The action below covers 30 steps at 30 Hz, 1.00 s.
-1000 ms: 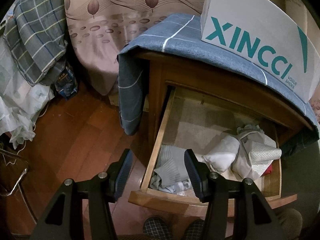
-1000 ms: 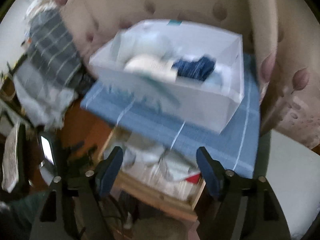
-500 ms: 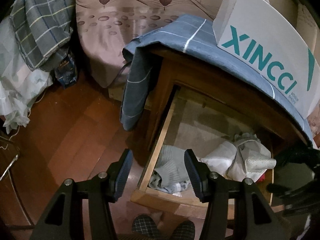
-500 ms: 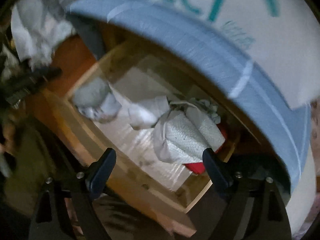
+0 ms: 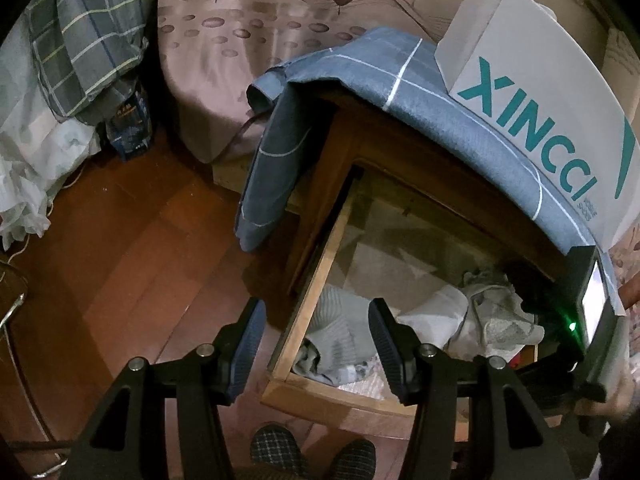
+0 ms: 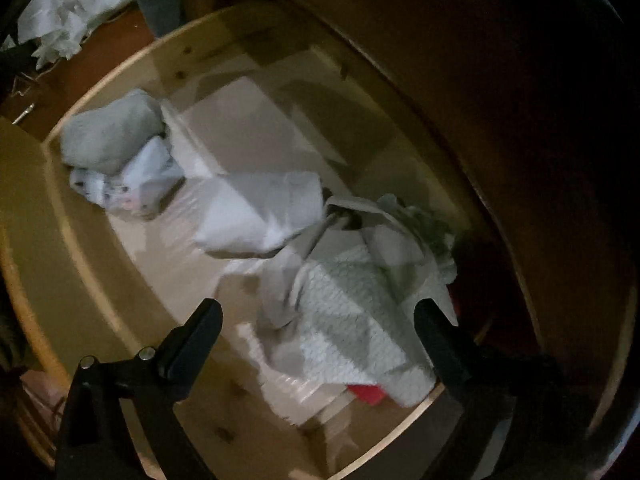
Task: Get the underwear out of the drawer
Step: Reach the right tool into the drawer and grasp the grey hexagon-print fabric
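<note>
The left hand-held gripper [image 5: 316, 340] hangs above the near left corner of the open drawer [image 5: 320, 256], its jaws partly apart with nothing between the pads. The right hand-held gripper [image 6: 318, 330] points steeply down into the drawer, jaws wide and opening; the pale textured underwear [image 6: 352, 320] lies below and between its fingers, and no pad is seen pressing on it. That garment sits at the near right of the drawer, lying over a red item [image 6: 366, 394] at the front wall. Just left of it lies a folded white piece [image 6: 260, 212], touching it. Farther left, in the left corner, a grey folded garment [image 6: 108, 132] rests against a white spotted one [image 6: 132, 188]. In the left view, a blue checked cloth [image 5: 420, 92] covers the counter above the drawer, and a white box [image 5: 532, 92] lettered XINCCI stands on it. Beyond is a bed with a leaf-patterned cover [image 5: 240, 32].
</note>
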{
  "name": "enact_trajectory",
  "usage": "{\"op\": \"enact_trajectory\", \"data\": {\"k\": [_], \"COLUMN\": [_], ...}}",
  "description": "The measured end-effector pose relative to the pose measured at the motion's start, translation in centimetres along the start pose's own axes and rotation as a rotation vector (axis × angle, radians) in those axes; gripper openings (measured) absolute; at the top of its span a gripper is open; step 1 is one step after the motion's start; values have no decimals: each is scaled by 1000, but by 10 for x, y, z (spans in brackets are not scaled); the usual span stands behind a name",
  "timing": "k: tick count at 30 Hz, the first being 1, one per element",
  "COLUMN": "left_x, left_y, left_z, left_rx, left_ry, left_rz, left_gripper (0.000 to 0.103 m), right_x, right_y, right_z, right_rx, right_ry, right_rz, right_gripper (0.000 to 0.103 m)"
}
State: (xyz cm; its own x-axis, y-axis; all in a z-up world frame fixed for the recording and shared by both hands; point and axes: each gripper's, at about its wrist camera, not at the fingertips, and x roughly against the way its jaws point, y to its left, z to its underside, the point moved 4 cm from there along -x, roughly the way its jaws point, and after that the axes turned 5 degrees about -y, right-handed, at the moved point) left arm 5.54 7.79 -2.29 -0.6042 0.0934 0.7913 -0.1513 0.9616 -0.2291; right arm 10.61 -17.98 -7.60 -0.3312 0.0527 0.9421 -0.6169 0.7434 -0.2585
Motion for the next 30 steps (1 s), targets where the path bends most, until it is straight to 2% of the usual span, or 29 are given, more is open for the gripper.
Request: {"op": "enact_trajectory", "data": {"k": [4, 6, 10, 15, 18, 25, 27, 29, 30], "left_x": [-2, -3, -4, -7, -8, -8, -8, -8, -8], "left_y": [1, 1, 3, 3, 4, 5, 5, 5, 5], "left_z": [0, 0, 0, 0, 0, 0, 0, 1, 1], "left_rx": [11, 17, 24, 31, 38, 39, 40, 44, 46], "left_ry": [7, 11, 16, 28, 31, 35, 36, 38, 38], "left_rz": [6, 11, 17, 19, 21, 21, 20, 21, 22], "left_gripper": [55, 55, 55, 55, 55, 55, 55, 55, 55], "right_x": [-8, -17, -43, -55, -65, -78, -75, -69, -66], "right_y": [5, 8, 3, -3, -7, -12, -16, -21, -23], "right_z": [2, 6, 15, 12, 11, 0, -1, -4, -4], "right_rx": [49, 50, 46, 39, 39, 54, 20, -13, -41], "right_ry": [-16, 21, 71, 77, 125, 157, 160, 164, 167], "right_rz": [25, 19, 65, 63, 50, 51, 40, 34, 13], "right_gripper": [101, 101, 101, 103, 103, 102, 91, 58, 52]}}
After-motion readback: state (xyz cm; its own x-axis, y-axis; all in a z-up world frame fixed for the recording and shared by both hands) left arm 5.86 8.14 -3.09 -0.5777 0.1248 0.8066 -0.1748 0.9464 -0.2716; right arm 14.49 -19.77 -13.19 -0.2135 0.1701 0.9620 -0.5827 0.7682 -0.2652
